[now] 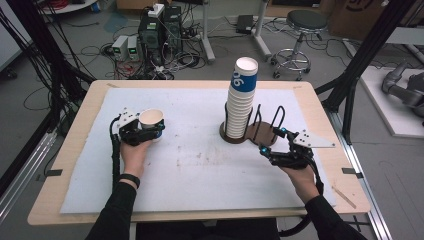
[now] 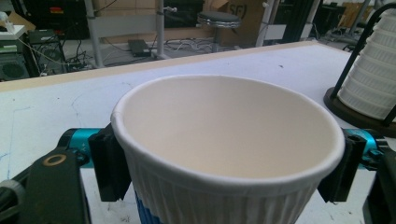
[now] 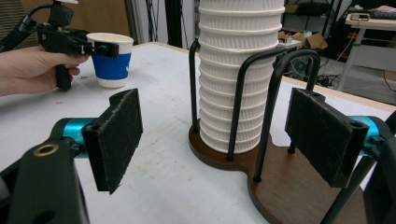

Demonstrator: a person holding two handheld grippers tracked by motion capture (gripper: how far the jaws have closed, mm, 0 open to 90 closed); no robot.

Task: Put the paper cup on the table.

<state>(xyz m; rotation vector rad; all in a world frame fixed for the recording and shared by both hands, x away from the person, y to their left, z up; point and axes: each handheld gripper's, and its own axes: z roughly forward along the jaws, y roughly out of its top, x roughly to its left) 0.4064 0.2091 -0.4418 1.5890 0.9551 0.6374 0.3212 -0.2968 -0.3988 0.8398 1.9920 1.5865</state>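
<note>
Left claw [image 1: 150,131] clamps the paper cup [image 1: 151,121] at nine o'clock on the tabletop [image 1: 200,165] — right claw [image 1: 272,145] gapes empty near the cup stack [image 1: 241,100].

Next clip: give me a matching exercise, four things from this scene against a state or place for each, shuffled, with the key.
Things:
1. left gripper
2. right gripper
3. stack of cups
4. stool

States or places:
A. on the floor beyond the table
B. jaws apart, nothing between the pads
C. standing in the wire holder
D. shut on a single paper cup

Pairs: 1-D, 2-B, 3-C, 4-A
</note>
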